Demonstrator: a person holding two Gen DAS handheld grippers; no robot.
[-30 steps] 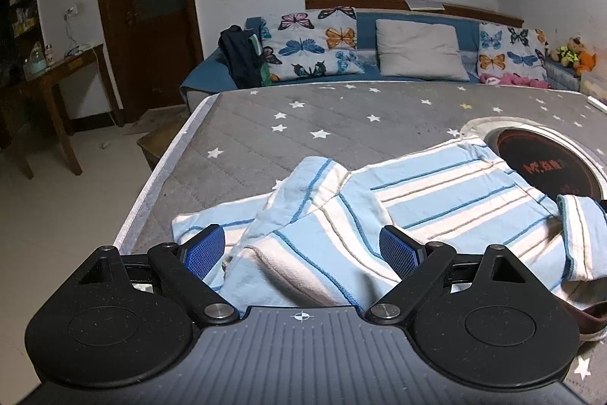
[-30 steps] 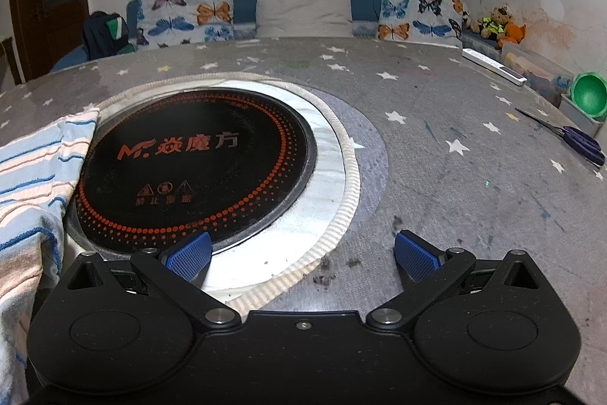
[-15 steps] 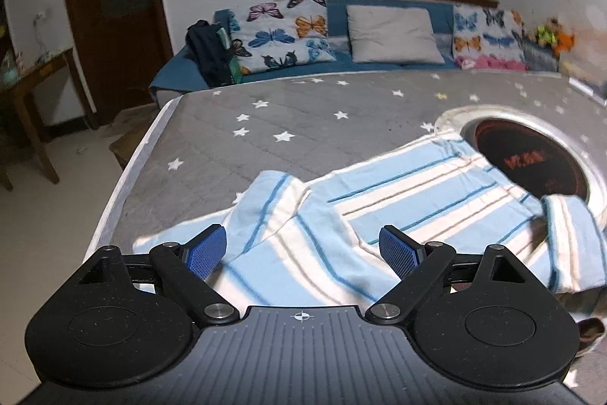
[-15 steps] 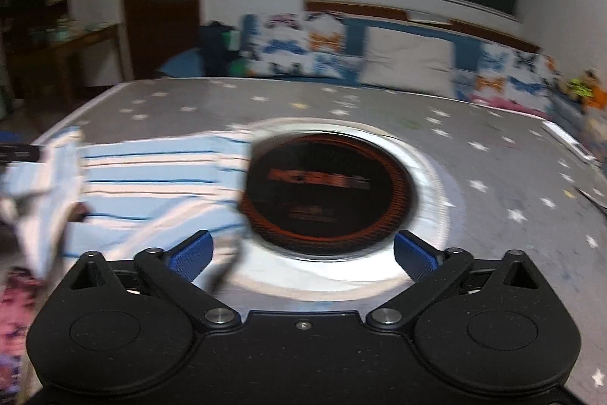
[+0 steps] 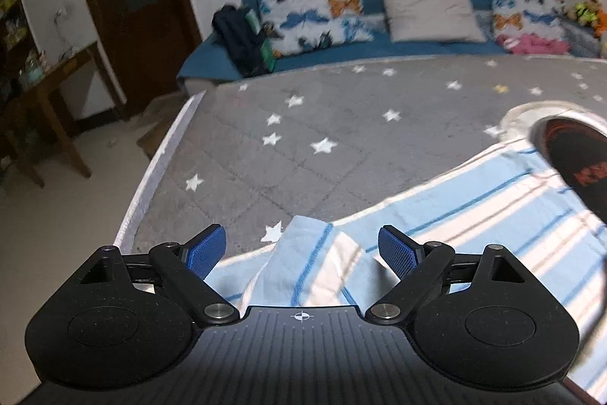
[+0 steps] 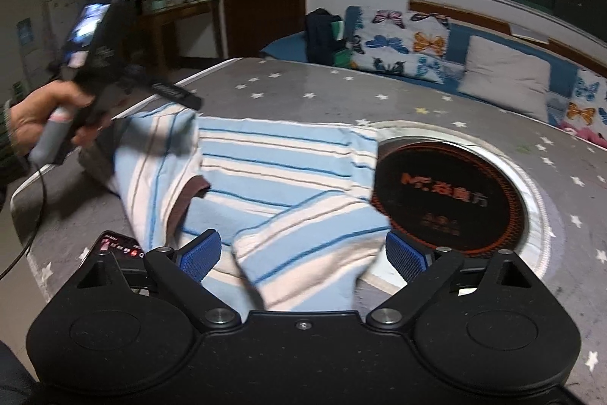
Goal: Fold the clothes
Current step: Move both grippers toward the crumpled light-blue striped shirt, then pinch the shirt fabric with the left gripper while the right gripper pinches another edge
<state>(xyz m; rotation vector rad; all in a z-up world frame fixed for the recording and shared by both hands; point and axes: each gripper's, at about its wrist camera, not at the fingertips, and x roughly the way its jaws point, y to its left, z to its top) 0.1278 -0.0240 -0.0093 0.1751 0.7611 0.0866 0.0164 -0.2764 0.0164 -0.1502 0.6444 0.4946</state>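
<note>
A light-blue and cream striped shirt (image 6: 273, 173) lies spread on the grey star-patterned table, its brown collar (image 6: 186, 200) toward the near side. My left gripper (image 5: 301, 251) is open, hovering over a folded sleeve (image 5: 315, 268) at the shirt's left end. My right gripper (image 6: 301, 253) is open too, with the other folded sleeve (image 6: 303, 249) lying between and below its blue pads. In the right wrist view a person's hand (image 6: 34, 120) holds the left gripper's body (image 6: 102, 63) above the shirt's far left edge.
A round black induction hob (image 6: 451, 196) with a metal rim is set into the table just right of the shirt. The table's left edge (image 5: 159, 166) drops to the floor. A sofa with butterfly cushions (image 5: 318, 14) stands behind; a wooden side table (image 5: 49, 93) is at left.
The right gripper swung left from the hob to the shirt's near sleeve. The left gripper drew back and turned left, so less of the shirt shows ahead of it.
</note>
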